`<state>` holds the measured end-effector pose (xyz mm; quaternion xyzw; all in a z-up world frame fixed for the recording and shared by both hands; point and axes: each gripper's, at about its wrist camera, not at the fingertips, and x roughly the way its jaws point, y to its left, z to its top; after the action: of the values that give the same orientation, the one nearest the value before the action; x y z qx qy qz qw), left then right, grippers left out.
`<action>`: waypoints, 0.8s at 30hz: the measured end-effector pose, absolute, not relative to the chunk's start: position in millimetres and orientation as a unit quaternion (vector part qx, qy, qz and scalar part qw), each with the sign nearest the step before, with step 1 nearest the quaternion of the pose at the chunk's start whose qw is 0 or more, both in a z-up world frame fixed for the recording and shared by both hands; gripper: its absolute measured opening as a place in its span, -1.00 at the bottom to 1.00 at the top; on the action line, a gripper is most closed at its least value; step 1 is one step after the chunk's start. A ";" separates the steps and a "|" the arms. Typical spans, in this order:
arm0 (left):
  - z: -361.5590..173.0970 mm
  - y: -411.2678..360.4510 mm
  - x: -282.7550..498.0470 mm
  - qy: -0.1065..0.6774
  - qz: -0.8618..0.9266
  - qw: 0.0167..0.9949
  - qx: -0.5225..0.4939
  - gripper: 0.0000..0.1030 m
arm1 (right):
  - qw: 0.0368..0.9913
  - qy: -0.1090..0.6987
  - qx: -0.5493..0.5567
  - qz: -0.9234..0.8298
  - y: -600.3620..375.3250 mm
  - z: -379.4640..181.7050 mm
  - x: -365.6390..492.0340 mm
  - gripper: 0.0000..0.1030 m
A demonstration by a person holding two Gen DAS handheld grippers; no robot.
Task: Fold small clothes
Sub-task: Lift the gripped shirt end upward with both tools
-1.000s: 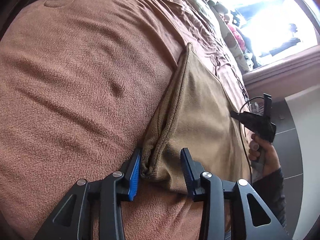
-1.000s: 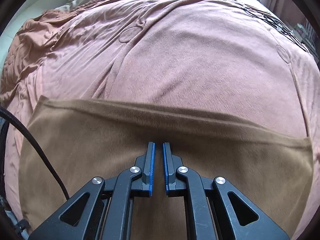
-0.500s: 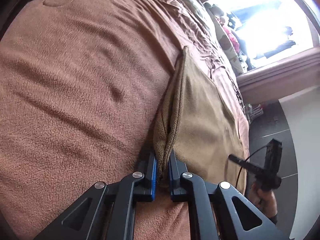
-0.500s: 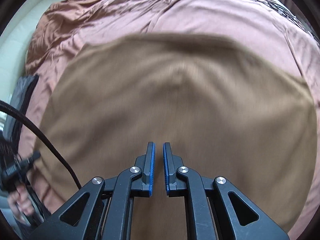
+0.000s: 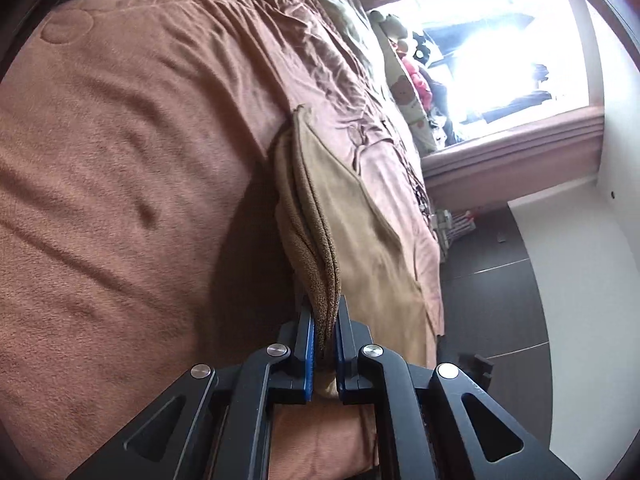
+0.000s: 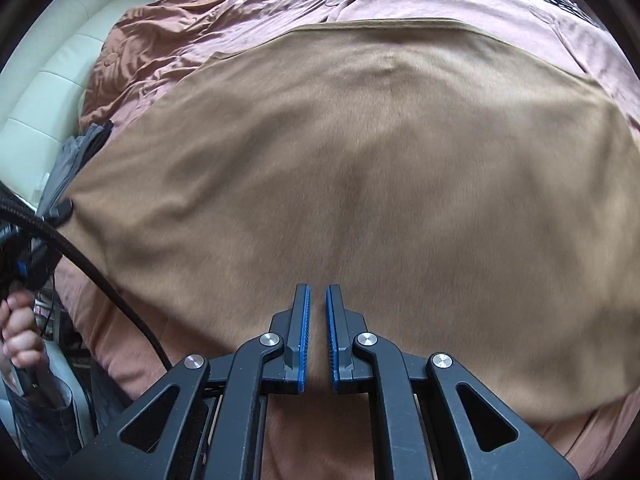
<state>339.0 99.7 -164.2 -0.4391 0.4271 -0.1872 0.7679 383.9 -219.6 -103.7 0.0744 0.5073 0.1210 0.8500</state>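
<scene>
**Mia:** What changed just now?

**Ben:** A second ago the left gripper [image 5: 324, 320] had its blue jaws spread wide on each side of the tan cloth [image 5: 360, 220]. Now they are pressed together on it. They pinch a thick bunch of the cloth's edge, low in the middle of the left view.

**Mia:** Where is the cloth?

**Ben:** It is on the brown blanket [image 5: 120, 160] on the bed. In the left view it runs from the jaws up to the middle of the frame. The pinched end is pulled up off the blanket, with a dark shadow under it.

**Mia:** And the other side?

**Ben:** The right gripper [image 6: 317, 304] has its jaws close together, with only a thin gap. The cloth [image 6: 360, 160] goes right between them, so I think they pinch it too. A second ago the cloth lay flat in the lower half of that view. Now it is spread out and fills most of the frame.

**Mia:** What does that mean?

**Ben:** I think both ends are held now and the cloth is being lifted. So the fold can start, maybe by bringing one edge over to the far edge.

**Mia:** Who is at the lower left?

**Ben:** That is the person's hand [image 6: 18, 332], holding the other tool.
</scene>
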 end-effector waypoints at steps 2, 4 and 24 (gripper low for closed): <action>-154.4 96.2 343.3 0.422 -0.197 0.766 -0.443 -0.85 | 0.852 0.503 0.083 0.119 -221.5 -106.2 374.3 -0.90; -144.1 92.7 345.6 0.416 -0.207 0.766 -0.443 -0.85 | 0.855 0.498 0.091 0.118 -224.1 -108.1 366.4 -0.90; -51.0 2.1 385.5 0.399 -0.299 0.778 -0.383 -0.85 | 0.859 0.471 0.139 0.142 -243.0 -107.2 342.3 -0.90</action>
<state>385.5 2.1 -51.0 -0.3832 0.3988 -0.2991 0.7776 342.3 -243.0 -107.2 0.1394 0.4713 0.1415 0.8593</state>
